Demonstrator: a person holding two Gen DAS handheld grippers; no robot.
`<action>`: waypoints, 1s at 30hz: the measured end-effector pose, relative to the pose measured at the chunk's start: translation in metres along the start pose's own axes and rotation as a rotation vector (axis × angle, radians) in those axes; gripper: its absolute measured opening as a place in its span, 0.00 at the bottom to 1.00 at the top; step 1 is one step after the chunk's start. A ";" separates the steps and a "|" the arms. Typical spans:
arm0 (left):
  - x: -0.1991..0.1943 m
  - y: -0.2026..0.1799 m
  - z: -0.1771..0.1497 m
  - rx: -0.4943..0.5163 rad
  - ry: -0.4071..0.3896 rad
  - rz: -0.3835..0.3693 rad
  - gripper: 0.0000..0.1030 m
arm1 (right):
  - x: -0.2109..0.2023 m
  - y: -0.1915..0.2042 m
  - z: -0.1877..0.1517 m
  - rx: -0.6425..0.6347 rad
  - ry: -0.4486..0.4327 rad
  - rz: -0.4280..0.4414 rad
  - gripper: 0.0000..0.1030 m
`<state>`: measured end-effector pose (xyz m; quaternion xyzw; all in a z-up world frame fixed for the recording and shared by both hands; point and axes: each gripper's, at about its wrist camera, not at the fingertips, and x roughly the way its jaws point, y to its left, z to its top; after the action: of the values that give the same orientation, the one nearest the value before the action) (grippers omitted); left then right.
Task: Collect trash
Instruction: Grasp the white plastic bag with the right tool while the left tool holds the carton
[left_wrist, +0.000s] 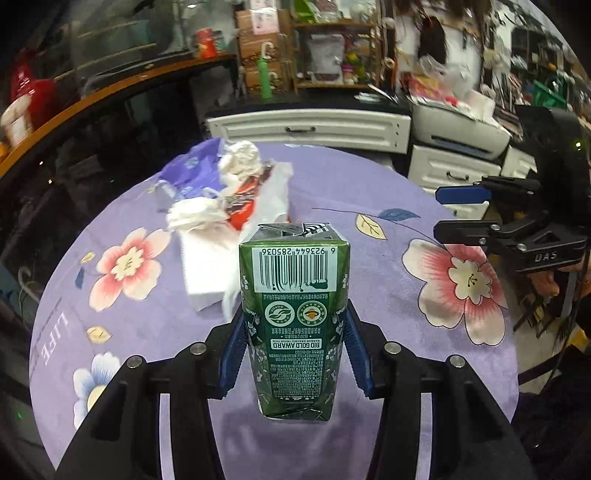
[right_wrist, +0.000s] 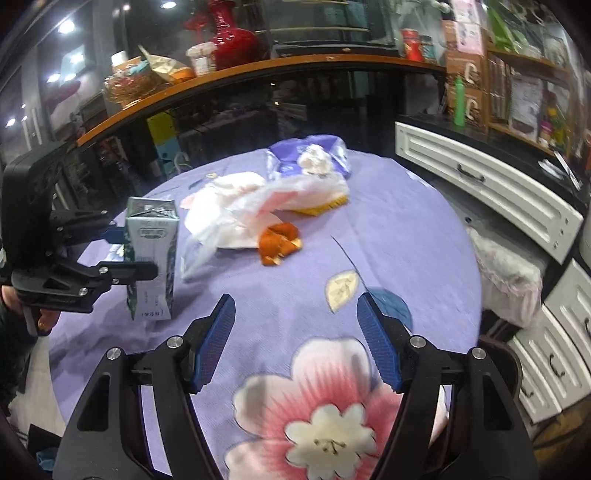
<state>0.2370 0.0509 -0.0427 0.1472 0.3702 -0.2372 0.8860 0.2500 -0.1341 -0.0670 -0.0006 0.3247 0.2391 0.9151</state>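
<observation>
- One piece of trash is in hand: the left tongs (left_wrist: 295, 354) are clamped on the sides of the dark green drink carton with a crushed top (left_wrist: 294, 317), which stands upright low over the round desk with the lilac flowered cloth (left_wrist: 369, 184); I cannot tell whether its base touches the cloth.
- Most of the task seems left, in my judgement. On the far part of the desk lie the crumpled white tissues (left_wrist: 240, 158), the thin white plastic bag (right_wrist: 236, 218), the purple foil wrapper (right_wrist: 310, 155) and the orange fruit peel (right_wrist: 279, 240).
- No bin or collecting bag for the trash is clearly visible.
- The right tongs (right_wrist: 295, 339) stand apart and hold nothing, above a pink flower of the cloth.
- Writing: the carton shows "BIO GOLD AWARD" and a barcode with 6 923644 285036, seen upside down; the cloth edge says "LIFE"; the right tool body says "DAS".
</observation>
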 end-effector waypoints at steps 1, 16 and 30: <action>-0.003 0.004 -0.002 -0.022 -0.008 -0.005 0.47 | 0.003 0.003 0.003 -0.009 0.001 0.010 0.67; -0.038 0.031 -0.049 -0.246 -0.093 0.076 0.47 | 0.101 0.010 0.081 0.175 0.104 0.180 0.66; -0.043 0.024 -0.047 -0.270 -0.156 0.068 0.47 | 0.094 0.025 0.091 0.091 0.037 0.141 0.02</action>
<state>0.1957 0.1053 -0.0417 0.0205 0.3236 -0.1657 0.9313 0.3568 -0.0570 -0.0477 0.0593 0.3514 0.2877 0.8889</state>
